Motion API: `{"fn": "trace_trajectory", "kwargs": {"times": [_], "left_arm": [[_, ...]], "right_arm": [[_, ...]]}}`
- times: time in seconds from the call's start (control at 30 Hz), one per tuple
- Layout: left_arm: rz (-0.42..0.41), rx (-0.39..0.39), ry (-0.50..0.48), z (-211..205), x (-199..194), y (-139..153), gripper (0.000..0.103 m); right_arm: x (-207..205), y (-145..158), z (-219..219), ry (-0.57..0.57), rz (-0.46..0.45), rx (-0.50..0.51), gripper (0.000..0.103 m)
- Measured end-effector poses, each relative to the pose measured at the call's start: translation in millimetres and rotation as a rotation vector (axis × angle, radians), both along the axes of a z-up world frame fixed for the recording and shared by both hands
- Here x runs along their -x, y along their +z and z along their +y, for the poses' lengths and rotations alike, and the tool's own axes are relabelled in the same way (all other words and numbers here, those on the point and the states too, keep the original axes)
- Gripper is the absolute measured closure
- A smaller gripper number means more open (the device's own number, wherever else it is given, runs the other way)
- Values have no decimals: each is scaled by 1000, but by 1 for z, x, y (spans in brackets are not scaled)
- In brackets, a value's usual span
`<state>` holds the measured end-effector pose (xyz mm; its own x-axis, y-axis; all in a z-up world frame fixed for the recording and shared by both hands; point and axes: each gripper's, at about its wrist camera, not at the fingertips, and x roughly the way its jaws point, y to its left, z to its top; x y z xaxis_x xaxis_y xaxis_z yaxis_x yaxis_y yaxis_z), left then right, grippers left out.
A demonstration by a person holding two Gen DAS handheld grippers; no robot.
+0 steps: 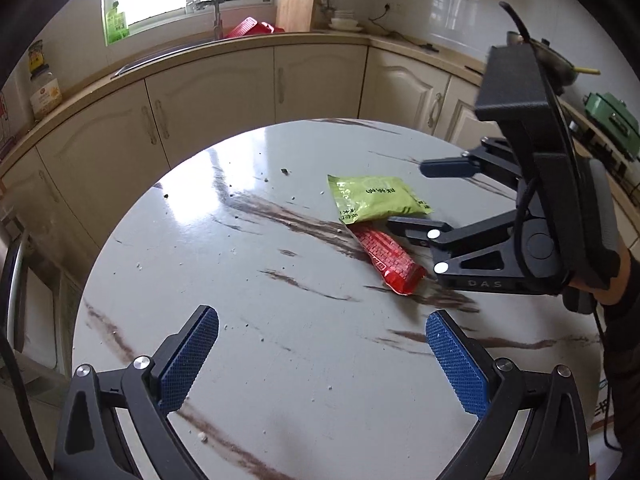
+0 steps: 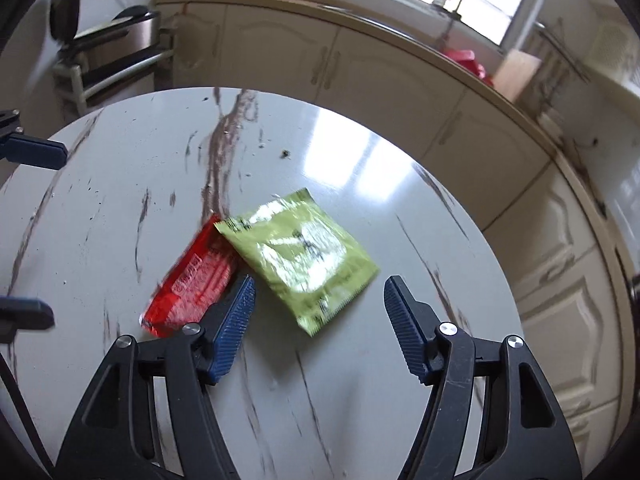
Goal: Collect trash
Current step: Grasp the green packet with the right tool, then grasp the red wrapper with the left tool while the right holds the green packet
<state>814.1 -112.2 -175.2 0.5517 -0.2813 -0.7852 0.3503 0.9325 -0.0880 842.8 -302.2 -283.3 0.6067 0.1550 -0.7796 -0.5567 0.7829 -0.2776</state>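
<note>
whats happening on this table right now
A person with a gripper in each hand is clearing trash off a round marble table. The right gripper is open just short of a green packet that overlaps a red wrapper. The left gripper is open and empty, farther back.

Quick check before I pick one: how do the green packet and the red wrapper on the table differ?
The green packet is broad and roughly square; the red wrapper is long and narrow. The green packet's corner overlaps one end of the red wrapper, so green lies on top. The green packet sits ahead between the right tongs; the red wrapper lies off to their left. Both are glossy and lie flat on the marble-patterned table.
</note>
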Motion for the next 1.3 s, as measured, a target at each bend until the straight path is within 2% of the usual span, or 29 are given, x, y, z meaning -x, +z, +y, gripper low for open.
{"fn": "trace_trajectory", "kwargs": {"times": [0.07, 0.13, 0.17, 0.2, 0.27, 0.33, 0.43, 0.57, 0.83, 1.03, 1.1, 1.2, 1.3], "left_arm": [[5, -7, 6, -5, -8, -4, 1], [17, -1, 10, -12, -17, -6, 1], [25, -1, 11, -17, -22, -8, 1], [27, 0, 12, -20, -27, -9, 1], [33, 8, 15, -26, -37, -12, 1], [40, 24, 28, -30, -46, -14, 1], [68, 49, 32, -39, -57, -19, 1], [80, 52, 48, -52, -74, -26, 1], [107, 15, 159, -83, -105, -44, 3], [81, -73, 189, -110, -103, -51, 26], [67, -68, 162, -117, -97, -48, 48], [56, -62, 134, -126, -91, -49, 71], [56, -33, 95, -127, -82, -50, 88]], "right_arm": [[-8, -4, 7, 29, 25, 8, 40], [-17, -6, 9, 52, 60, -40, 45], [-22, -7, 6, 49, 91, -82, 51], [-25, -8, 3, 51, 121, -118, 64], [-29, -9, -3, 47, 154, -171, 70], [-27, -10, -7, 39, 159, -186, 86], [-28, -10, -18, -5, 187, -222, 95], [-23, -10, -32, -62, 185, -242, 98], [2, -4, -77, -167, 196, -308, 98], [18, 0, -93, -184, 198, -340, 98], [21, 1, -95, -182, 201, -358, 98], [25, 1, -94, -183, 210, -382, 98], [33, 3, -93, -187, 210, -397, 98]]}}
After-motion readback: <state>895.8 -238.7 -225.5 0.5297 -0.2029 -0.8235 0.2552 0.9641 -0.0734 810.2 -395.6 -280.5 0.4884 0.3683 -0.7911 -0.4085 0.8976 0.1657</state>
